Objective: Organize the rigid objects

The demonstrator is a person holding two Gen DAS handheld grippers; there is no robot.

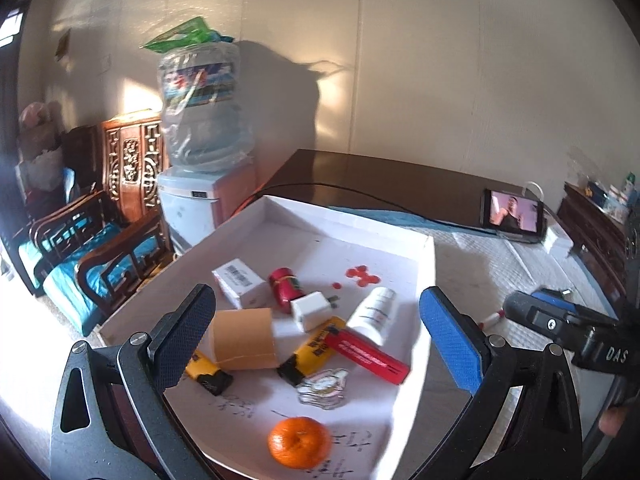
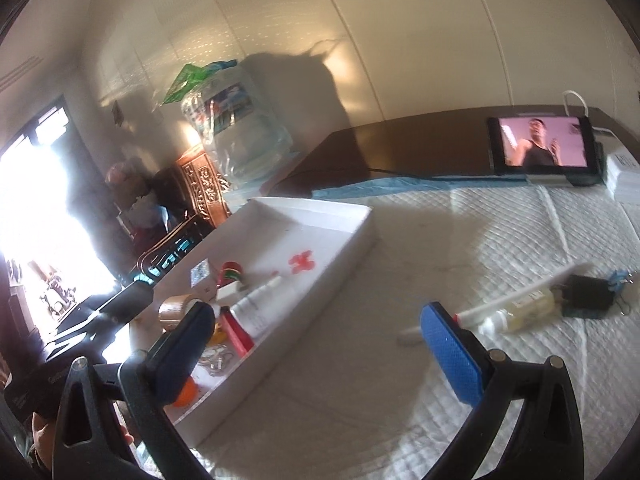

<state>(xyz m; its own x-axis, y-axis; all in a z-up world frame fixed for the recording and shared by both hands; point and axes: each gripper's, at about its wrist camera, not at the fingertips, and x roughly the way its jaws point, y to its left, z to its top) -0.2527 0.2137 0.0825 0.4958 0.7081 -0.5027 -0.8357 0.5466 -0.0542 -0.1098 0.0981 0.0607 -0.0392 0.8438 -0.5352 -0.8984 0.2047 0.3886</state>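
Observation:
A white shallow box (image 1: 430, 264) (image 2: 360, 236) lies on the quilted table cover. In it lie a small white carton (image 1: 238, 282), a red can (image 1: 285, 284), a white charger (image 1: 312, 312), a white bottle (image 1: 374, 314), a red tube (image 1: 368, 356), a yellow tube (image 1: 314, 350), tan tape (image 1: 244, 338) and an orange (image 1: 300, 442). My left gripper (image 1: 316, 316) hovers open and empty over the box. My right gripper (image 2: 316, 334) is open and empty over the cover, right of the box. A pale yellow bottle (image 2: 520, 306), a white pen (image 2: 516, 294) and black clips (image 2: 590, 290) lie on the cover.
A phone (image 2: 544, 142) playing video stands at the table's far side with a cable. A water dispenser (image 1: 200, 152) and a carved wooden chair (image 1: 120, 216) stand to the left. The right gripper's body (image 1: 568, 328) shows at the left wrist view's right edge.

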